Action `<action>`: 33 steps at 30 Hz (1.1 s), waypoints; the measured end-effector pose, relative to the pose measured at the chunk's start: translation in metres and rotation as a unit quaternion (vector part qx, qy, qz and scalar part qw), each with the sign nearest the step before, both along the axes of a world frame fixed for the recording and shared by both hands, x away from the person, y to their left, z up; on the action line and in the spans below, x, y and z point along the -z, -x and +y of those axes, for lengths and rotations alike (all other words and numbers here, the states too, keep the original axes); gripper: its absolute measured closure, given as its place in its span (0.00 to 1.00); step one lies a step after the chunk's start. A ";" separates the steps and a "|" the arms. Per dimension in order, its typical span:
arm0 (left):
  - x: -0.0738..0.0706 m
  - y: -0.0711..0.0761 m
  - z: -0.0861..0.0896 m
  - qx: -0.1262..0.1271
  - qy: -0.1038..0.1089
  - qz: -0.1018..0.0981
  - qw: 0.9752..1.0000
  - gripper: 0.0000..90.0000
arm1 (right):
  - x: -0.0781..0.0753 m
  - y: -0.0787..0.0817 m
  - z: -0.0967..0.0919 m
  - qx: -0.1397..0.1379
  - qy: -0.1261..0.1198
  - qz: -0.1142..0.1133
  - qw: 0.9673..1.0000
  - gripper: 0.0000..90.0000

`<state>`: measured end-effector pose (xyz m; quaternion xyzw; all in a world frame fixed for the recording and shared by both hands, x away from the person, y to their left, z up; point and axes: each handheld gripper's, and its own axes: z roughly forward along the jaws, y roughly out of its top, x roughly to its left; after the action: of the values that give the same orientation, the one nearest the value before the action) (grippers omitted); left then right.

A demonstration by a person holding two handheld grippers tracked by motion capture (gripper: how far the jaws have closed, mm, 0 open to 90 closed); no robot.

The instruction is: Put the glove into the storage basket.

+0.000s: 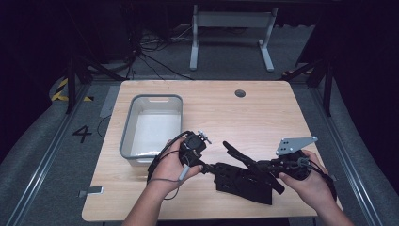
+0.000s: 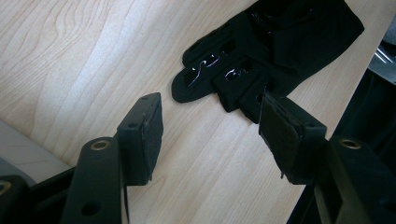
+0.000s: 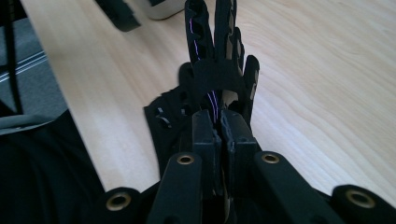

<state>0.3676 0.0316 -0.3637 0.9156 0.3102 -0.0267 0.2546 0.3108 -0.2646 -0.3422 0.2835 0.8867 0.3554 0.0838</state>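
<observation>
One black glove (image 1: 244,181), its fingers slotted with cut-outs, lies low and centre on the counter (image 1: 263,113). Right gripper (image 3: 219,128) jaws are clamped on its cuff; left gripper (image 2: 210,135) jaws gape wide, empty. Dark folds blur together.

Lab or recording studio: light wooden surface (image 1: 263,113) with round cable hole (image 1: 240,93) on grey carpet floor (image 1: 42,141), black-curtained surroundings, loose cables (image 1: 150,56), yellow-black hazard tape (image 1: 60,89), floor rails (image 1: 47,155) (number 4 (image 1: 82,133) marked beside), white desk frame (image 1: 230,33) behind.
</observation>
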 end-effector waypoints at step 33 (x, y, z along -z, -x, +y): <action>0.002 0.000 0.000 -0.001 -0.004 0.004 1.000 0.45 | 0.033 -0.031 -0.004 0.009 -0.004 0.053 0.999 0.80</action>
<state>0.3674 0.0318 -0.3662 0.9160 0.3124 -0.0287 0.2500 0.3418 -0.2684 -0.3748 0.3099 0.8859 0.3430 0.0383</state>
